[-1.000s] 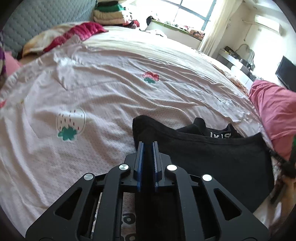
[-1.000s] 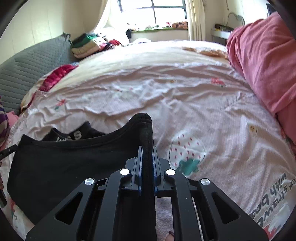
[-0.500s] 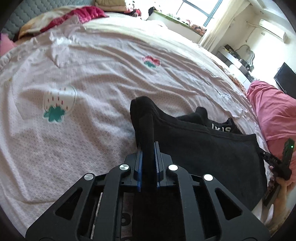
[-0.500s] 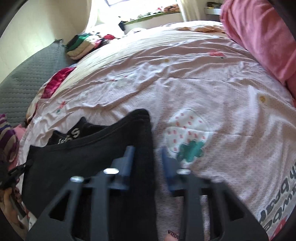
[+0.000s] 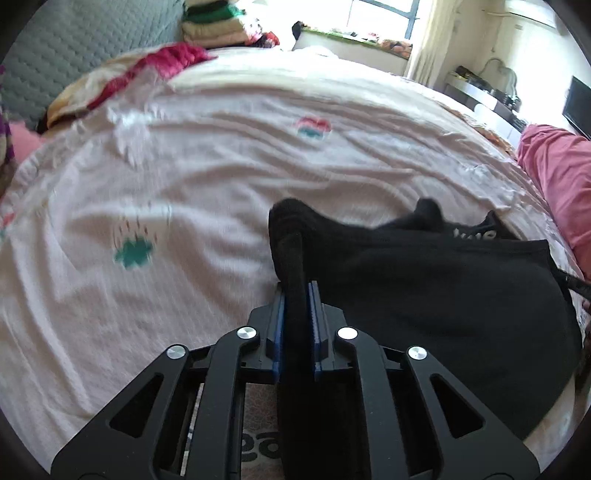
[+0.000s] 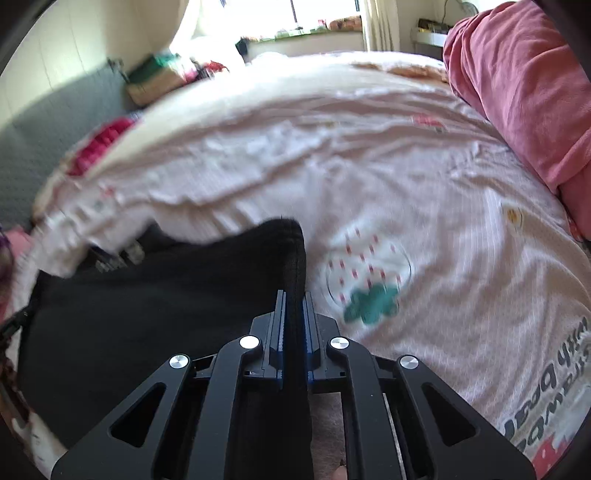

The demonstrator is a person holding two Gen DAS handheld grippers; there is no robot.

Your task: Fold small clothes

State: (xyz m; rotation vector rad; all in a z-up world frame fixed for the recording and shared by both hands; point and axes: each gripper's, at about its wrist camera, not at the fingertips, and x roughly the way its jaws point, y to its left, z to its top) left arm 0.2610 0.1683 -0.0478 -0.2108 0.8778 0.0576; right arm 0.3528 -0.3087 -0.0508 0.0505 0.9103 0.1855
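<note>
A small black garment (image 5: 436, 295) with white lettering near its band lies on the pink strawberry-print bedsheet (image 5: 184, 206). My left gripper (image 5: 295, 291) is shut on the garment's left edge, which rises between the blue pads. My right gripper (image 6: 294, 299) is shut on the garment's right edge (image 6: 291, 258); the rest of the black cloth (image 6: 147, 302) spreads to its left. Both held edges stand up a little from the bed.
A pink-red quilt (image 6: 524, 96) lies along the bed's right side. A stack of folded clothes (image 5: 214, 22) and a red-and-cream cloth (image 5: 147, 70) sit at the far end by the grey headboard (image 5: 66, 48). Window, shelf and TV stand beyond.
The right gripper opened half a second ago and has now shut again on the garment's right edge. Both views have swung upward, and the held edges have lifted slightly.
</note>
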